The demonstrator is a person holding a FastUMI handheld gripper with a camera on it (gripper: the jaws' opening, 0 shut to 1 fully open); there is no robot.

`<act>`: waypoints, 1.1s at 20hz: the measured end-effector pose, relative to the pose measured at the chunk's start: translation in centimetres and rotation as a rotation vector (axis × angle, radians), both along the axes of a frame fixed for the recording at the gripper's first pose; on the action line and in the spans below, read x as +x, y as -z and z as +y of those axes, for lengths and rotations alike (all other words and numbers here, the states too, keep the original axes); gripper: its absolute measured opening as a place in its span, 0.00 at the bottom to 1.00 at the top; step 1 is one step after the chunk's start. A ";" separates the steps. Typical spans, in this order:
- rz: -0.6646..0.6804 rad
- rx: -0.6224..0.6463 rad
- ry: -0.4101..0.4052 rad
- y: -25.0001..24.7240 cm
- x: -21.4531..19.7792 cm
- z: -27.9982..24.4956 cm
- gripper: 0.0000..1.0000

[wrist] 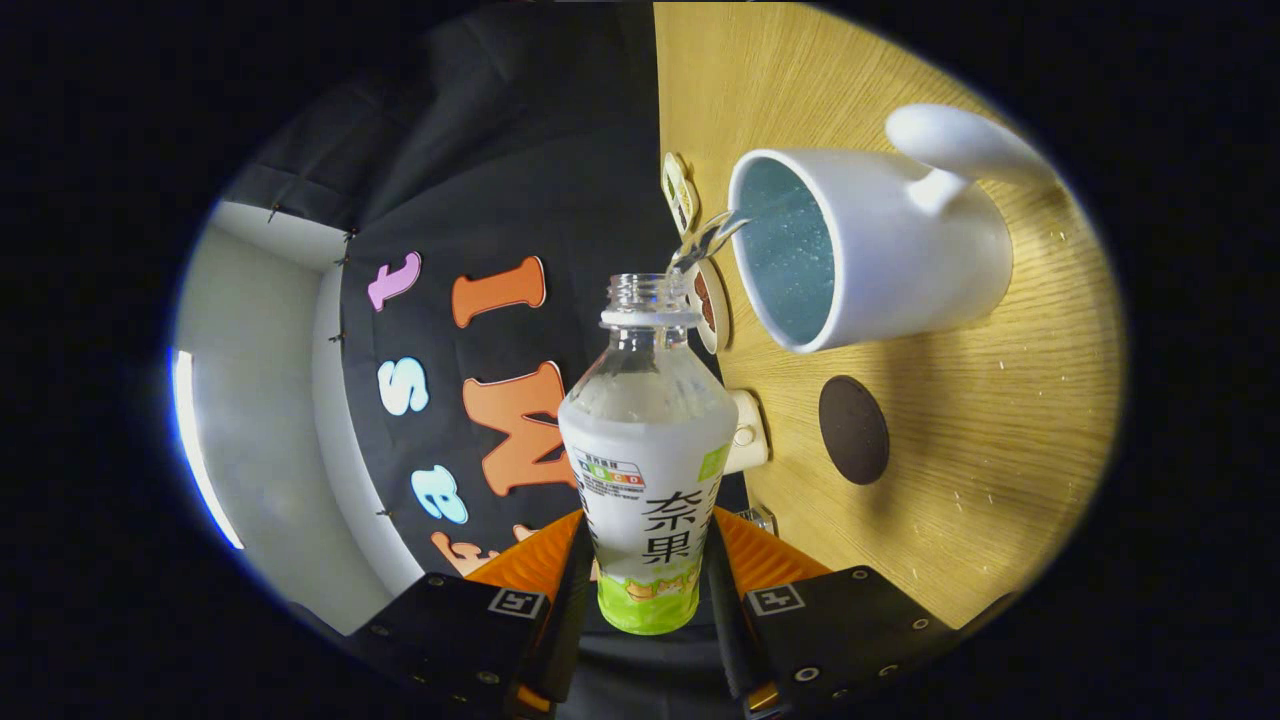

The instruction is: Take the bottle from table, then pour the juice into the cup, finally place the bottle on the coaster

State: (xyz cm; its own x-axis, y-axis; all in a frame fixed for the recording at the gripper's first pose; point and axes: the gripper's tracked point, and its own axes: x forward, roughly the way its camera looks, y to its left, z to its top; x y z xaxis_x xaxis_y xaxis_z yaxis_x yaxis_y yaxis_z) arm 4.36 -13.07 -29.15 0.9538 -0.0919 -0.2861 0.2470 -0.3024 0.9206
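My gripper [648, 590] is shut on a clear plastic bottle [648, 430] with a white and green label, both fingers pressing its lower body. The whole view is rolled, so the bottle is tipped sideways over the wooden table [1000, 450]. Its open neck [645, 293] has no cap. A thin clear stream [708, 240] runs from the mouth into the white mug [880, 250], whose inside is pale blue and whose handle [955, 140] points away from the bottle. A round dark brown coaster [853, 430] lies on the table near the mug's base, beyond my fingers.
Small round and oval tags [680, 190] and another [710, 305] lie on the table by the mug's rim. A small white object [745, 432] sits behind the bottle's shoulder. The booth's black cloth wall [480, 200] and a white wall [250, 430] lie beyond the table's edge.
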 end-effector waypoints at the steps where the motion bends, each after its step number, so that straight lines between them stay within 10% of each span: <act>1: -0.001 0.004 0.005 0.0 0.0 0.0 0.58; 22: -0.031 0.123 0.082 -1.2 1.1 -0.6 0.58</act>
